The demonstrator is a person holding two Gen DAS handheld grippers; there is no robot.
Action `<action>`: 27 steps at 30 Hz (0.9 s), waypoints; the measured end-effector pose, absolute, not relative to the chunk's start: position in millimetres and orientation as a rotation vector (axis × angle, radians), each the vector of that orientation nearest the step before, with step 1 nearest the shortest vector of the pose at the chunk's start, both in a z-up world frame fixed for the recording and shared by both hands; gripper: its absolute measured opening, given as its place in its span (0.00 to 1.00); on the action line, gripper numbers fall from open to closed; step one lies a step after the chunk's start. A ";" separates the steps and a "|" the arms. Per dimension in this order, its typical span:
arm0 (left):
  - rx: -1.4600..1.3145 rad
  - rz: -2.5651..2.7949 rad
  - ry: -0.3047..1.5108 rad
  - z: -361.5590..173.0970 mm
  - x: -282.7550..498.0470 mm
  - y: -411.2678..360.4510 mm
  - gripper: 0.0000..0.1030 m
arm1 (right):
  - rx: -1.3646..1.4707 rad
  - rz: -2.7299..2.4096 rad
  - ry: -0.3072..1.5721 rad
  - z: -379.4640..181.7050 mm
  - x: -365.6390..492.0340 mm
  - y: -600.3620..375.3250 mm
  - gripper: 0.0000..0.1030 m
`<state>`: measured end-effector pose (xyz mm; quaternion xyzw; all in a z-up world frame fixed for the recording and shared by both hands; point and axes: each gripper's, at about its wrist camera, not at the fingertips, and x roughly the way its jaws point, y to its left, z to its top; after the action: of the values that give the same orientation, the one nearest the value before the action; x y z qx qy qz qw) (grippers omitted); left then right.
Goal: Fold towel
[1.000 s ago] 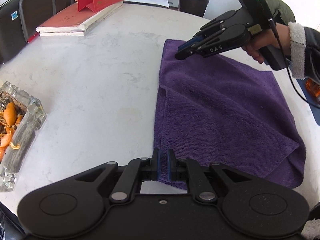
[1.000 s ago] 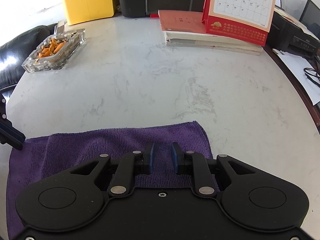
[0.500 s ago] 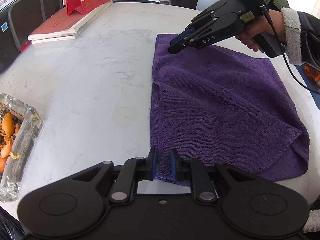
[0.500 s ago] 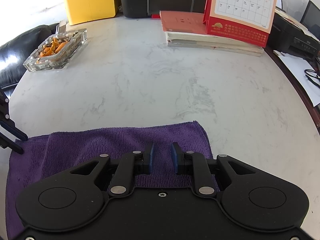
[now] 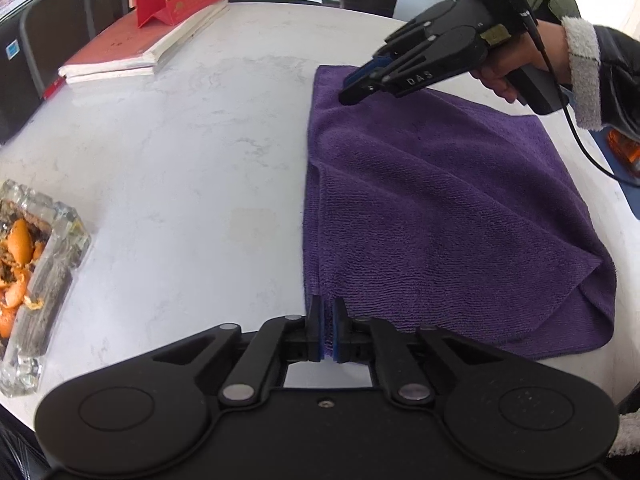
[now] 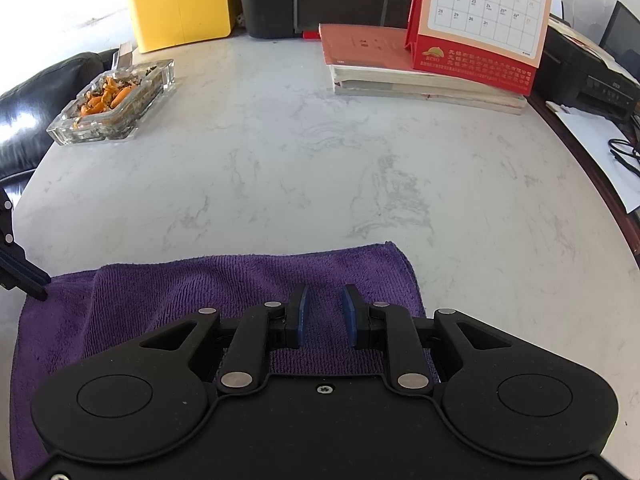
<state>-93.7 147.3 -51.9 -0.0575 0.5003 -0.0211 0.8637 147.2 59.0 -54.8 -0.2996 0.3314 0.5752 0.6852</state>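
- Purple towel (image 5: 440, 208) lies folded on the white marble counter (image 5: 180, 168), with its top layer a bit crooked at the near right corner.
- My left gripper (image 5: 327, 330) has its jaws pressed together on the near left corner of the towel.
- My right gripper (image 6: 324, 316) is over the far left corner of the towel. Its jaws are a little apart, and I see only towel under the gap, nothing pinched.
- From the left wrist view, I see a hand (image 5: 508, 68) with a fuzzy white cuff holding the right gripper.
- Glass dish (image 6: 114, 102) with orange peels sits well away from the towel.
- Red calendar (image 6: 480, 20) stands on a stack of books (image 6: 400, 76) at the far side of the counter.
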 end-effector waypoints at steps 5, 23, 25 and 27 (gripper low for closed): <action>-0.135 -0.050 1.068 -50.4 -97.9 150.8 0.03 | -0.672 1.292 0.743 -54.5 147.8 59.2 0.18; -0.140 -0.012 1.137 -36.3 -107.9 161.3 0.05 | -0.662 1.293 0.741 -54.9 148.3 58.7 0.19; -0.156 0.006 1.080 -27.2 -102.2 165.6 0.05 | -0.659 1.293 0.740 -55.3 148.2 58.2 0.19; -0.178 0.013 1.011 -19.4 -91.9 168.6 0.05 | -0.655 1.293 0.738 -55.6 148.2 57.7 0.19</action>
<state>-91.9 168.6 -19.4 -0.0849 0.4835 0.0063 0.8712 148.2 57.7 -55.6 -0.2925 0.3296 0.5777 0.6871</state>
